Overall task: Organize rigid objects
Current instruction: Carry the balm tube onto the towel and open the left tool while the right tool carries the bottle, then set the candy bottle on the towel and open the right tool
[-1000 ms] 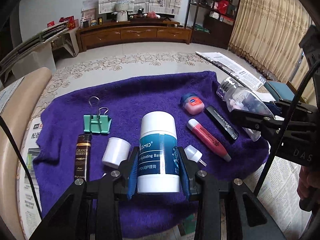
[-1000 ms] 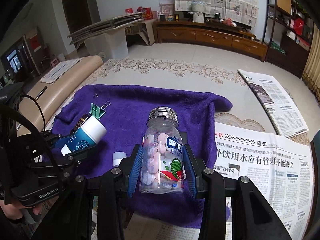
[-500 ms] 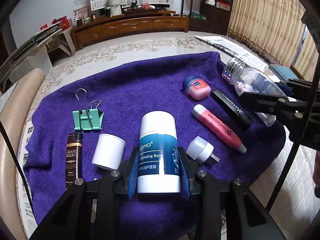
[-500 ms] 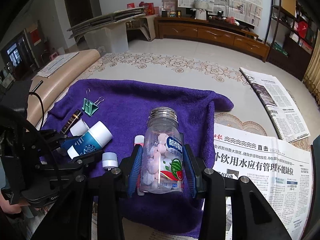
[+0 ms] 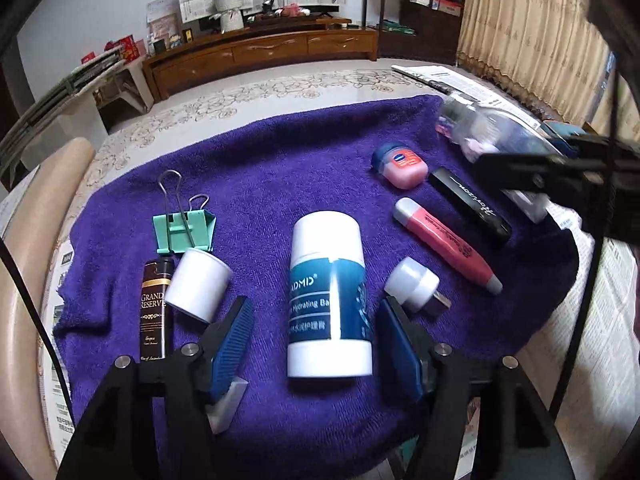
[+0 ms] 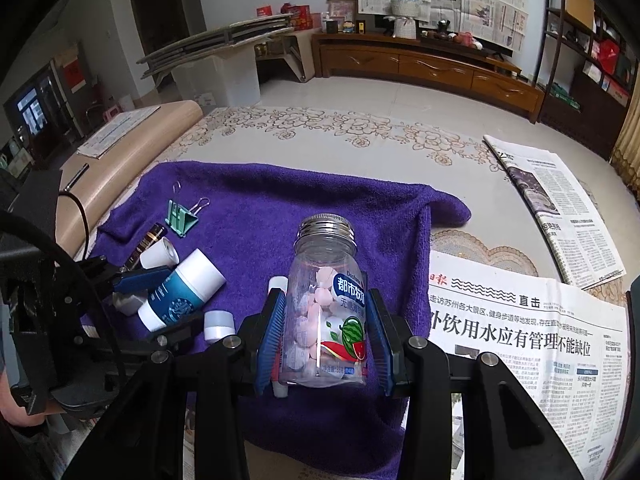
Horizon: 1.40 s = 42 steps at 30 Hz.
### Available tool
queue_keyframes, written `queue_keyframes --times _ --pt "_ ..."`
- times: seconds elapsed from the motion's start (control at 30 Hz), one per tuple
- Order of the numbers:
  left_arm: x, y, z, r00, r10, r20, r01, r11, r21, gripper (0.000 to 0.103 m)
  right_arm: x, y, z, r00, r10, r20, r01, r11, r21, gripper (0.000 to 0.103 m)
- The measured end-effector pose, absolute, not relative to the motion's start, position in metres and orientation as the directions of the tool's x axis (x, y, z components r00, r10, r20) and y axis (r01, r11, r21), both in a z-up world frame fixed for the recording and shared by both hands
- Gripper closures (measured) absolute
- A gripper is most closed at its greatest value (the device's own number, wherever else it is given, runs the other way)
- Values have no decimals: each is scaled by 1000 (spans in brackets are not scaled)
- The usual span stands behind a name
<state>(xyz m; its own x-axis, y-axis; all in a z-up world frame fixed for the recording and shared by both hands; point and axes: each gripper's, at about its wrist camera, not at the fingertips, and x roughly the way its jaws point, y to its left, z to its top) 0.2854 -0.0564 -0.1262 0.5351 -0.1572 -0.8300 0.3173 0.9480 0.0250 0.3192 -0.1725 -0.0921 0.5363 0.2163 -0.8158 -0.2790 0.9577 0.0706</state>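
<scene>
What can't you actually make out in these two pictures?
- Candy jar in the left wrist view: blurred, its label unreadable, its base behind the right gripper.
- Small grey-white piece in the left wrist view: half hidden under the left gripper, whose jaws are opening around the balm stick.
- Brown tube in the right wrist view: too small to read.

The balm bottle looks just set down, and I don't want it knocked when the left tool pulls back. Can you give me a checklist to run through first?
1. Left tool jaws opening, pads off the balm bottle: ok.
2. Bottle lying on the purple towel: ok.
3. Bottle settled, not rolling: cannot tell.
4. Small white cap clear of the right-hand pad: not ok, it sits close against it.
5. White cup apart from the bottle: ok.
6. Right tool gripping the candy jar: ok.
</scene>
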Motion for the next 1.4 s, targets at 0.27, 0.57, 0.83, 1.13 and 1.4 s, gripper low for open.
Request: queue_keyframes --times 0.27,0.57,0.83,1.13,1.4 --pt "268 -29 -101 568 -177 -804 249 968 -37 15 339 -148 -89 505 242 -828 -334 940 71 62" --pt "232 19 -81 580 -197 -790 125 980 -153 7 378 -100 -106 415 243 -877 -410 910 58 62" --pt "225 25 -82 559 -252 -790 135 968 -213 7 394 -78 -131 352 206 -913 -427 903 40 62" --pt "222 28 -72 567 -269 -778 136 963 -234 7 394 -73 -143 349 165 -923 -443 896 -7 62" --pt "220 34 -66 578 -273 -769 127 961 -246 7 394 -77 -142 336 160 -928 -434 901 -2 52"
